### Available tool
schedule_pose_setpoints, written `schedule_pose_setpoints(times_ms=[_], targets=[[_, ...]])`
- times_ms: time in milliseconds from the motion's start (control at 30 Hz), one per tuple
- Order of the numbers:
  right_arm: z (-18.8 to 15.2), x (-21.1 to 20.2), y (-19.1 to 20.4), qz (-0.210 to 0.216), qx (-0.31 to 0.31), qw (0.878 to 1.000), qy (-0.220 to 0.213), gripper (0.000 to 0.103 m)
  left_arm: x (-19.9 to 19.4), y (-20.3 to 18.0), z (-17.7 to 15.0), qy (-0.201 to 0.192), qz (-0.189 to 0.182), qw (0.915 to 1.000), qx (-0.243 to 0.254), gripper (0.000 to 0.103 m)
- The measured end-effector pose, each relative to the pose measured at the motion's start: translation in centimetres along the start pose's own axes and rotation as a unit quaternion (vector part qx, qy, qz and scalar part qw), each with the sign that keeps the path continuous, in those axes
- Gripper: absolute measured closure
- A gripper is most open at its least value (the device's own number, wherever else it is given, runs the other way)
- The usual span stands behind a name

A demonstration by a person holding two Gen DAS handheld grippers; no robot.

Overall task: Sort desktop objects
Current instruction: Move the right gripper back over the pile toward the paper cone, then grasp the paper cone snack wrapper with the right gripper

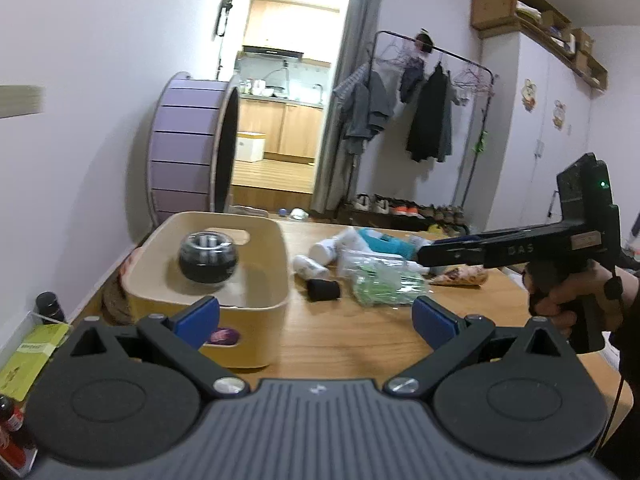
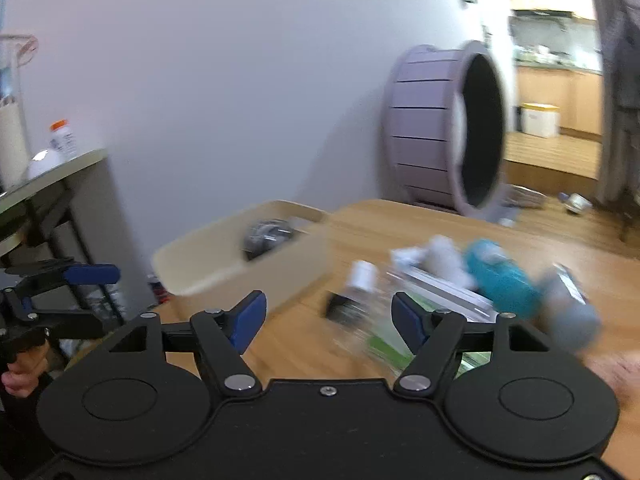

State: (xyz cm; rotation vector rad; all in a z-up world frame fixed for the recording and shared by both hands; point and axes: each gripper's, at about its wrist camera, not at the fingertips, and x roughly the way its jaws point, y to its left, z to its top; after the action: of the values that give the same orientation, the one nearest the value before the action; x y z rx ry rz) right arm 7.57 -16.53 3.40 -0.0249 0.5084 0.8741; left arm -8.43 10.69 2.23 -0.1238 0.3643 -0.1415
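Note:
A cream bin point(image 1: 256, 340) stands at the table's left end, and a dark round ball point(image 1: 208, 258) shows inside it. My left gripper point(image 1: 316, 318) is open and holds nothing, just in front of the bin. To the right lies a pile: white bottles point(image 1: 320, 254), a teal item point(image 1: 384, 244), a clear bag with green contents point(image 1: 380, 282) and a black cap point(image 1: 323, 290). My right gripper point(image 2: 330, 316) is open above the blurred pile, over the black cap point(image 2: 340, 308) and clear bag point(image 2: 384, 346). The bin point(image 2: 240, 276) and ball point(image 2: 266, 236) sit to its left.
A snack packet point(image 1: 460, 276) lies behind the pile. A purple wheel point(image 1: 188, 148) stands beyond the table by the wall. A clothes rack point(image 1: 432, 120) fills the back right. A side table point(image 2: 60, 168) with bottles is on the left. A green box point(image 1: 32, 356) lies below the table's left edge.

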Motion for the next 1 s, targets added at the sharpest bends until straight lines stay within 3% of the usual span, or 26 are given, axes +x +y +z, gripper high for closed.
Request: schedule_pose_setpoints(times_ms=[267, 333, 400, 533, 900, 1000], targets=[[-1.9, -4.4, -5.8, -0.105, 0.018, 0.994, -0.028, 0.033, 2.9, -3.3, -0.4, 0.013, -0.025, 0.9992, 0.03, 0.001], [-2.4, -4.9, -7.4, -0.127, 0.024, 0.991, -0.024, 0.032, 3.4, -3.8, -0.5, 0.015, -0.035, 0.9988, 0.03, 0.001], [-2.8, -4.9, -9.0, -0.143, 0.029, 0.989, -0.015, 0.023, 3.9, -4.5, -0.5, 0.016, -0.051, 0.9982, 0.028, 0.001], [-3.5, -4.7, -11.9, -0.167, 0.05, 0.985, -0.001, 0.023, 4.9, -6.1, -0.9, 0.025, -0.082, 0.9959, 0.031, 0.001], [-3.3, -1.8, -15.2, -0.164, 0.119, 0.979, -0.013, 0.023, 5.8, -8.1, -1.7, 0.04, -0.097, 0.9936, 0.042, 0.001], [-3.2, -1.0, -15.4, -0.166, 0.126, 0.978, 0.0, 0.033, 5.9, -8.1, -1.6, 0.042, -0.094, 0.9938, 0.043, 0.001]])
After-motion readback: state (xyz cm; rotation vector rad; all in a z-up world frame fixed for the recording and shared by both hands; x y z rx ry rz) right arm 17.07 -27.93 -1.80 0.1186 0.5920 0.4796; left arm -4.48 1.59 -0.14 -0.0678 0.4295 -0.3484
